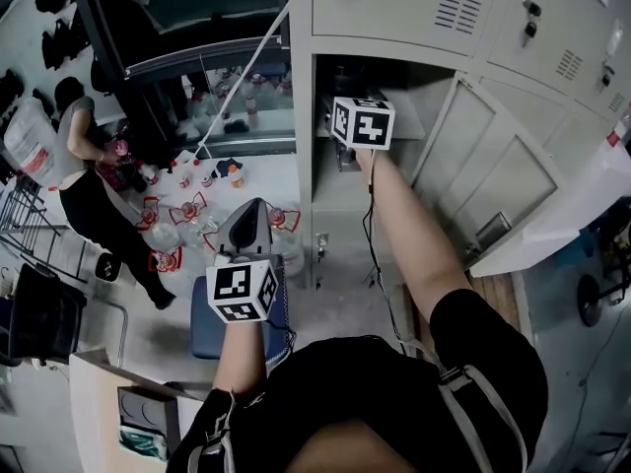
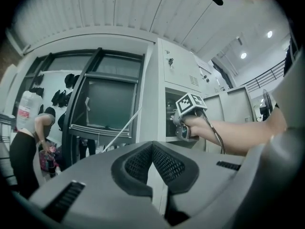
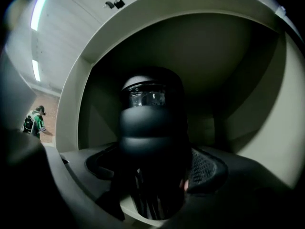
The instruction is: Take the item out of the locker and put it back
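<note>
The grey locker has one compartment open, its door swung out to the right. My right gripper reaches into that compartment, its jaws hidden behind its marker cube. In the right gripper view, the right gripper is shut on a dark bottle with a black cap, upright inside the locker walls. My left gripper hangs low to the left of the locker, shut with nothing in it; its pads meet. The left gripper view shows the right gripper at the locker opening.
A person stands at the far left near several bottles on the floor. A dark window frame adjoins the locker's left side. A blue pad lies under my left gripper. Other locker doors are closed.
</note>
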Tool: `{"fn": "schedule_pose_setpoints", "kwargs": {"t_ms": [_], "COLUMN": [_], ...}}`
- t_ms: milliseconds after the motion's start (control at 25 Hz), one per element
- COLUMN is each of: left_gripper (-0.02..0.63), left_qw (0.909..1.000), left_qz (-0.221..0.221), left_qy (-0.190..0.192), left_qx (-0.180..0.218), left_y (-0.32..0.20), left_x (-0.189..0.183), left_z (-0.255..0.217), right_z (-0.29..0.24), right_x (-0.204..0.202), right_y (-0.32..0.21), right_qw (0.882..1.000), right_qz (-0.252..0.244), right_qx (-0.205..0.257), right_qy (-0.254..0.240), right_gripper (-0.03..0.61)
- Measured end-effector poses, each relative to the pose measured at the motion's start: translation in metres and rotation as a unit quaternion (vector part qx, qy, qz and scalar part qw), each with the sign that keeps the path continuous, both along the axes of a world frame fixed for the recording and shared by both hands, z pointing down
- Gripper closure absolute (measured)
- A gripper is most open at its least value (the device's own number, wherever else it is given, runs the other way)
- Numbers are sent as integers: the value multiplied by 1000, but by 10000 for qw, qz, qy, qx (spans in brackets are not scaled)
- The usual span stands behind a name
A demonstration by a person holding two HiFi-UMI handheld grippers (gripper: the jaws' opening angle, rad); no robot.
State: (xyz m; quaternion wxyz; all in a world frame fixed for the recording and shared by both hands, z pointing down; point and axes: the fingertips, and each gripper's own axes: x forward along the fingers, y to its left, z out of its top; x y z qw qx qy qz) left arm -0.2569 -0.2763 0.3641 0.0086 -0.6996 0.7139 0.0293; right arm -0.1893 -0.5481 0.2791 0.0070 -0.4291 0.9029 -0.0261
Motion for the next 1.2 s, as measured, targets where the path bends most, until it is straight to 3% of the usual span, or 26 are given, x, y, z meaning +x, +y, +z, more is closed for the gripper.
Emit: {"fn": "schedule_pose_setpoints", "kwargs": {"t_ms": [320,400,600,680,720,760,840,1200], "left_gripper": [601,601,601,602,601,601,601,601], "left_qw": [9999,9999,9997,9997,9997,9997,9997,9987], "left_qz": [16,15,87,125,132,137,160,367], "left_qy": [-48,-42,-94,-123,-129,-130,-127,-173], "left_qx": [-93,-142,-204,-185,-164,-147,-149,-298], "left_y": [4,3,-4,-7,-9,-11,-15,-31], "left_x": [0,-1,5,8,10,11,13,32], "left_z": [3,5,6,5,5,4,5,13], "right_z": [0,-4,-18,-20,-19,-16,-7,77], "right_x": [-1,3,28,44,55,66,85,112], "right_y": [0,2,29,52,63,72,91,151], "right_qw": [9992,9989,9972,9957,9952,9946,9937,9973], "right_qz": [-206,-227,-212,-239,-161,-47,106,-62], "right_qx": [91,113,512,632,684,732,811,574], "right_qy": [-325,-394,-502,-627,-688,-741,-769,-447], "right_gripper": [146,118,107,211,297,440,563,565]}}
